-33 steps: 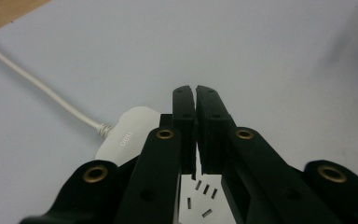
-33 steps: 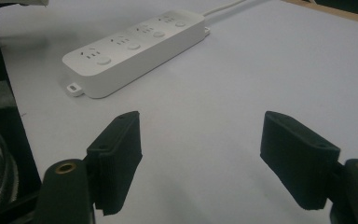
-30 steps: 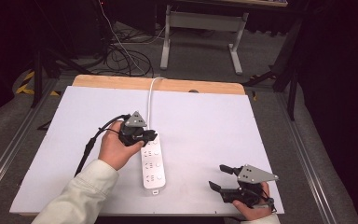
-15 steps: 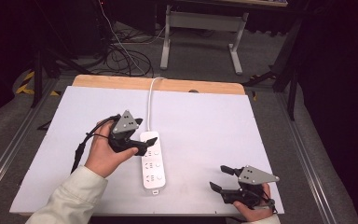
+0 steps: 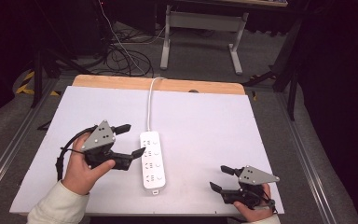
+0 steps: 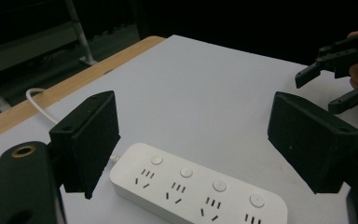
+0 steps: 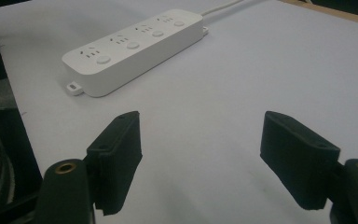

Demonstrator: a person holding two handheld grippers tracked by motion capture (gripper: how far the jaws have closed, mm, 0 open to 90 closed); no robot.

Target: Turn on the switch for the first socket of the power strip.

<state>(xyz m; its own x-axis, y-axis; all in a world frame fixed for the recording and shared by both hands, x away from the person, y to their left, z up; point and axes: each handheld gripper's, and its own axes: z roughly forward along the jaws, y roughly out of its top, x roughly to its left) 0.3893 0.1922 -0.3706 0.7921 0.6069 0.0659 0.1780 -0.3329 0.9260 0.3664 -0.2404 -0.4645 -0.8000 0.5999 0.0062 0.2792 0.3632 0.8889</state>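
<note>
The power strip (image 5: 152,160) lies flat near the middle of the white table (image 5: 205,116), its long side running away from you and its white cord (image 5: 150,100) leaving the far end toward the wooden edge strip (image 5: 158,85). It is a smooth, rounded white plastic bar. The high view shows the whole length of the strip and that cord; your left gripper view brings out what the high view blurs, a row of four round buttons (image 6: 186,172) with slotted sockets beside each. Your right gripper view shows the strip's near end, where a small mounting tab (image 7: 73,87) sticks out.

Your left tongs (image 5: 129,139) sit just left of the strip, level with its far half, and their jaws have just been opening; they stand wide apart with nothing pressed between them, the strip below and ahead of the matte black, blocky pads (image 6: 92,140). Your right tongs (image 5: 221,178) rest to the right of the strip's near end, well apart from it, jaws spread over bare table. A grey three-cornered plate (image 5: 99,136) tops the left tongs.
</note>
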